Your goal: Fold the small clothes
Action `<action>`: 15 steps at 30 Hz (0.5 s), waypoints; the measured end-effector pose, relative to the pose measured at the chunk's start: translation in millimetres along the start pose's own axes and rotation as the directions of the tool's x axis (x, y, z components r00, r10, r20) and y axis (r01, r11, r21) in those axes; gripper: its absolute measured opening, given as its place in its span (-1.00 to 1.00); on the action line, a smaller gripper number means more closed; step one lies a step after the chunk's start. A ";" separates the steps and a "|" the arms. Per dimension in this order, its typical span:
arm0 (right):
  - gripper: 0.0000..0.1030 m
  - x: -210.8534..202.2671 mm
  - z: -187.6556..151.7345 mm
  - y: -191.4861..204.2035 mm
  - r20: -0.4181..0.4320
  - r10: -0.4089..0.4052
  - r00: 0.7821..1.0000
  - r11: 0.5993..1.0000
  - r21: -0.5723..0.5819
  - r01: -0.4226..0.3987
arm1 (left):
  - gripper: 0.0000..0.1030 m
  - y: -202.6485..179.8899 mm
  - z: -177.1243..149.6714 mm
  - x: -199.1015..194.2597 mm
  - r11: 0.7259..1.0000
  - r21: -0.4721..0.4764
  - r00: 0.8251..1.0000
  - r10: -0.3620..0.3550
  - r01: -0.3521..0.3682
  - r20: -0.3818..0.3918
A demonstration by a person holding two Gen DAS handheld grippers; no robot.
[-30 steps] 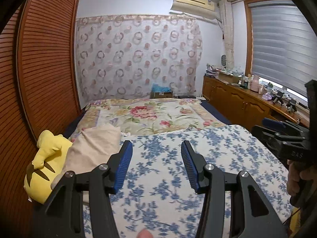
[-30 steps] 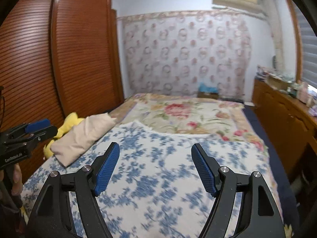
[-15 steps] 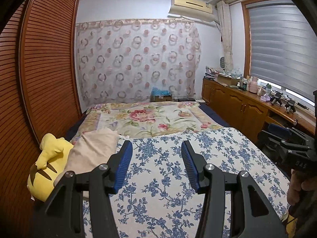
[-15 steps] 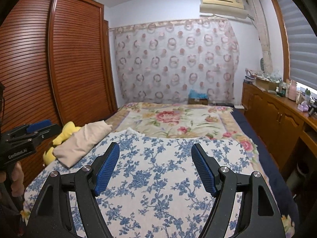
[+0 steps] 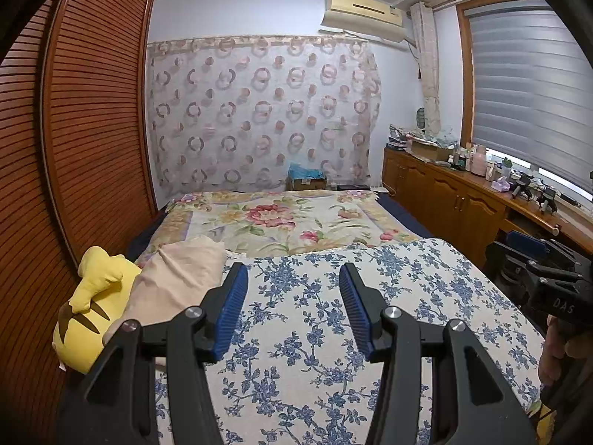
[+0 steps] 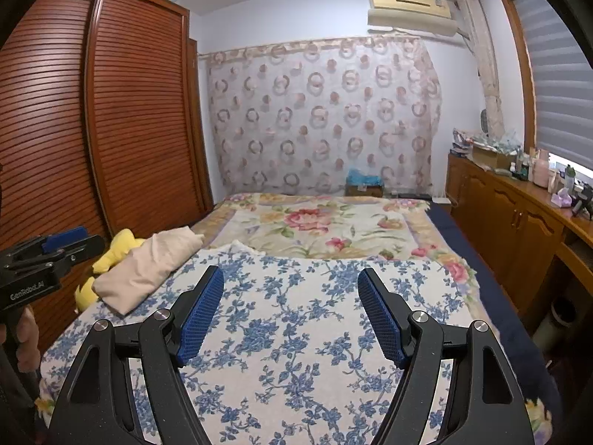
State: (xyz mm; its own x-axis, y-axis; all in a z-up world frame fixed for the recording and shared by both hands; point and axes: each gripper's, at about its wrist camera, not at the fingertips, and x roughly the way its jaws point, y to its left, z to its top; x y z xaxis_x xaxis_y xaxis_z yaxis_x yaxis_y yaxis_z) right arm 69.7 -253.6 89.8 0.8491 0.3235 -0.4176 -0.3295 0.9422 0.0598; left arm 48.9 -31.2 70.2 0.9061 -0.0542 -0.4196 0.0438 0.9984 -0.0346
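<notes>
A beige folded cloth (image 5: 174, 282) lies at the left side of the bed, on the blue-flowered sheet (image 5: 315, 333); it also shows in the right wrist view (image 6: 148, 267). My left gripper (image 5: 292, 278) is open and empty, held above the sheet, right of the cloth. My right gripper (image 6: 291, 282) is open and empty above the sheet (image 6: 296, 333), with the cloth to its left. Each gripper shows at the edge of the other's view: the right one (image 5: 545, 270), the left one (image 6: 48, 252). No other small garment shows.
A yellow plush toy (image 5: 89, 311) lies against the wooden wardrobe (image 5: 74, 148) at the left. A rose-patterned quilt (image 5: 289, 222) covers the far bed. A wooden cabinet with clutter (image 5: 463, 193) runs along the right under the window. A curtain (image 5: 259, 118) hangs behind.
Both cameras have tilted upward and steadied, so more of the wall and ceiling shows. Both grippers stay open and empty.
</notes>
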 end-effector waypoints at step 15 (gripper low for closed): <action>0.49 -1.2 0.6 -2.1 0.006 -0.013 1.000 1.000 0.004 0.013 | -0.02 1.4 -1.5 -0.3 1.000 0.000 1.000 0.017 -0.017 0.014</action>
State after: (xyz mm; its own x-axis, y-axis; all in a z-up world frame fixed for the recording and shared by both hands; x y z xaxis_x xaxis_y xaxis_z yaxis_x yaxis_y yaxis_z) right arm 69.5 -255.9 90.7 0.8558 0.3113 -0.4132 -0.3166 0.9468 0.0576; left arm 48.1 -29.7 68.9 0.9125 -0.0367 -0.4073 0.0280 0.9992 -0.0274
